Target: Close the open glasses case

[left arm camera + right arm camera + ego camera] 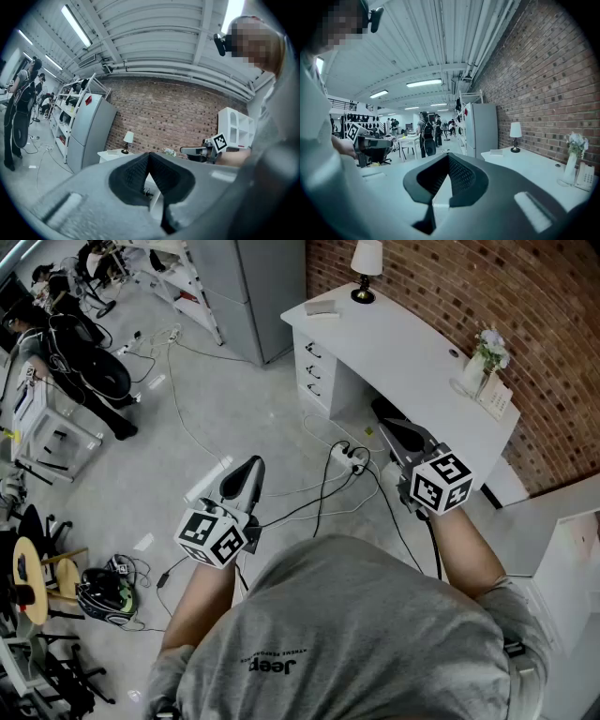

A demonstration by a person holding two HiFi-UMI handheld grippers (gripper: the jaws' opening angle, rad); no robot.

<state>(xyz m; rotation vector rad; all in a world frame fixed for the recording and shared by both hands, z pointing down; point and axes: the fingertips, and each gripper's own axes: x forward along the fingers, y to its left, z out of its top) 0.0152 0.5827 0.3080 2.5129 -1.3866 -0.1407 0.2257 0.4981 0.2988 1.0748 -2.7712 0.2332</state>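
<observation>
A small pale flat case point(322, 307) lies on the far end of the white desk point(412, 362), beside a lamp point(366, 263); whether it is the glasses case and whether it stands open is too small to tell. It also shows in the right gripper view as a pale flat case point(497, 151) near the lamp. My left gripper point(250, 467) and right gripper point(387, 429) are held in the air over the floor, well short of the desk. Both are shut with nothing between the jaws. The left gripper's tip point(149, 155) and the right gripper's tip point(448, 157) show closed pads.
A vase of flowers point(486, 357) and a phone point(497, 396) stand at the desk's near end. Cables and a power strip point(349, 457) lie on the floor between me and the desk. A grey fridge point(253, 287) stands behind. A helmet point(103, 594) and people point(75, 343) are at the left.
</observation>
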